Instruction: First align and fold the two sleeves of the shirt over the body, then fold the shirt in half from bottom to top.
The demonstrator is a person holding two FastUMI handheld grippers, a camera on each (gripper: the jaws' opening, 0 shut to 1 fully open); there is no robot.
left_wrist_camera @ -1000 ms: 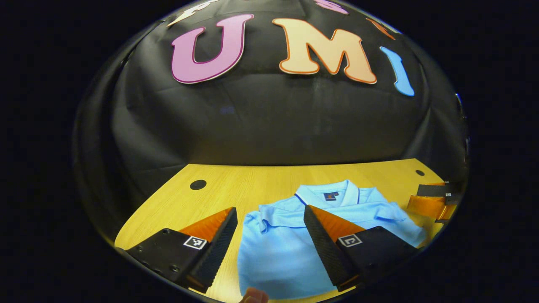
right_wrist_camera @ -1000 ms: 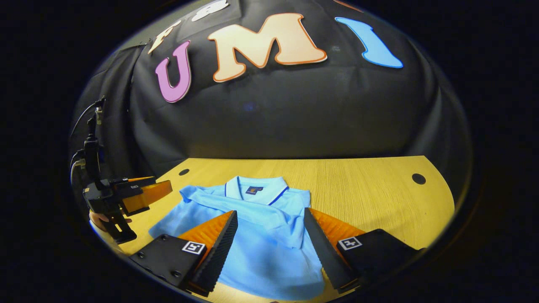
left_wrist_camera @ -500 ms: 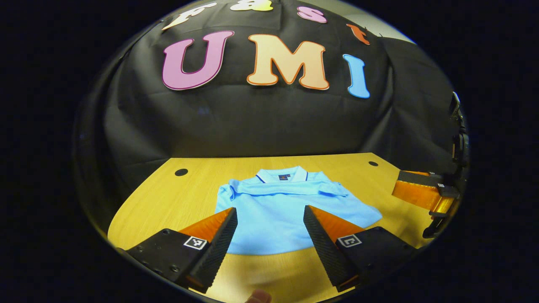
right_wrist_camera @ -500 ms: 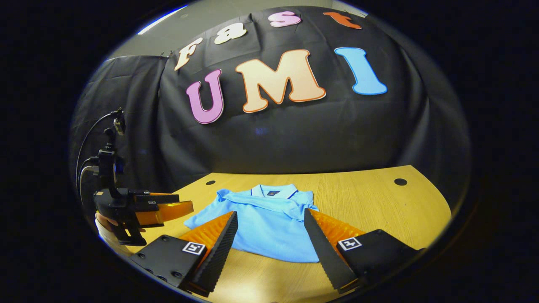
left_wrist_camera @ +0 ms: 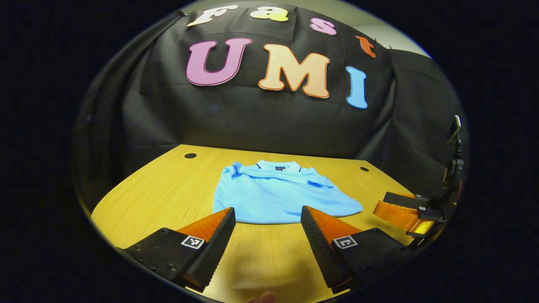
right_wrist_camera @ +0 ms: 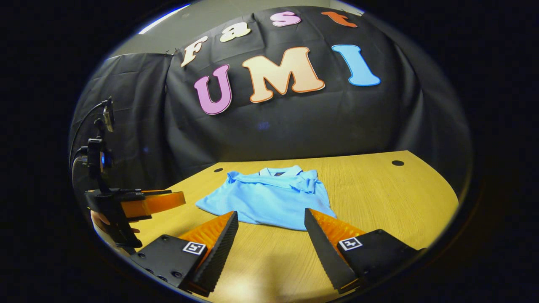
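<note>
The light blue shirt (left_wrist_camera: 278, 195) lies flat and folded on the wooden table (left_wrist_camera: 168, 185), collar at the far side and sleeves laid across its body. My left gripper (left_wrist_camera: 267, 210) is open and holds nothing, its fingertips just short of the shirt's near edge. In the right gripper view the shirt (right_wrist_camera: 269, 198) sits beyond my right gripper (right_wrist_camera: 270, 213), which is also open with nothing between its fingers. Each gripper shows from the side in the other's view: the right gripper (left_wrist_camera: 381, 207) to the right of the shirt, the left gripper (right_wrist_camera: 179, 198) to its left.
The table (right_wrist_camera: 379, 189) has small round holes near its far corners (left_wrist_camera: 190, 155) (right_wrist_camera: 397, 163). Black cloth hangs close behind the far edge. A hand (right_wrist_camera: 99, 219) holds the left gripper. Bare wood lies on both sides of the shirt and in front of it.
Both grippers have drawn back toward the near edge, off the shirt. Their fingers were over the cloth a second ago. The shirt now lies farther off, still and flat.
</note>
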